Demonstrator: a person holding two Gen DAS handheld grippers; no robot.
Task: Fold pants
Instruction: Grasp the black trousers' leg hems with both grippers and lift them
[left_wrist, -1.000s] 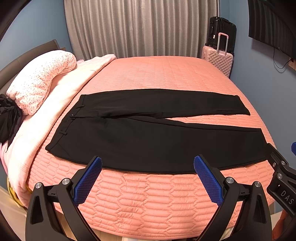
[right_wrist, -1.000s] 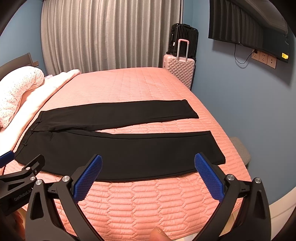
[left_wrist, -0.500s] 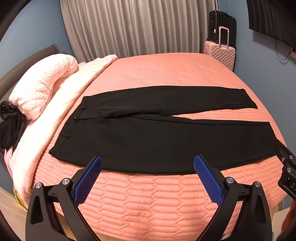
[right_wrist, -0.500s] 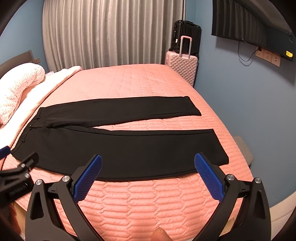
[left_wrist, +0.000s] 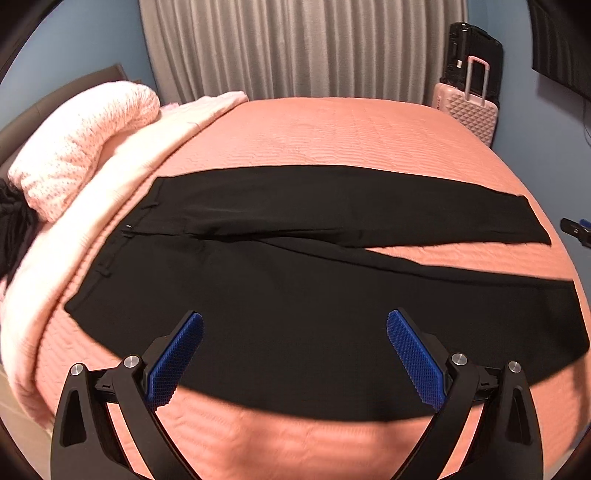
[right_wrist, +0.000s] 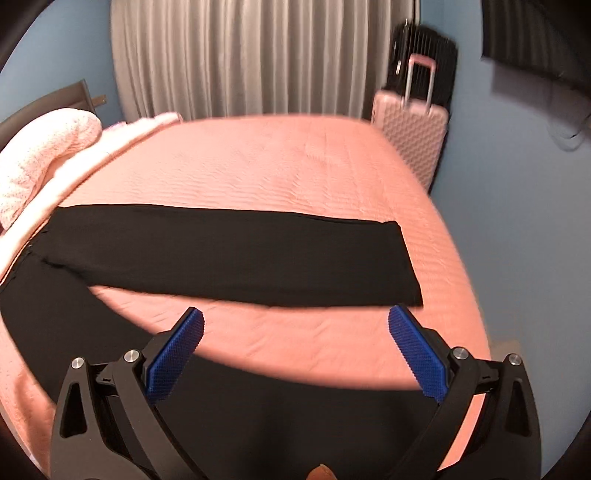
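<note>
Lying flat, black pants (left_wrist: 295, 295) span the bed (left_wrist: 332, 133) near a suitcase (left_wrist: 467, 110).

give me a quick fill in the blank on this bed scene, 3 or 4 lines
The pants lying spread on the bed are ____ in colour.
Both the left hand-held gripper and the right hand-held gripper have their jaws ____.
The suitcase with the raised handle beside the bed is ____.
The pants' waistband points toward the ____.

Missing words: black; open; pink; pillow
</note>
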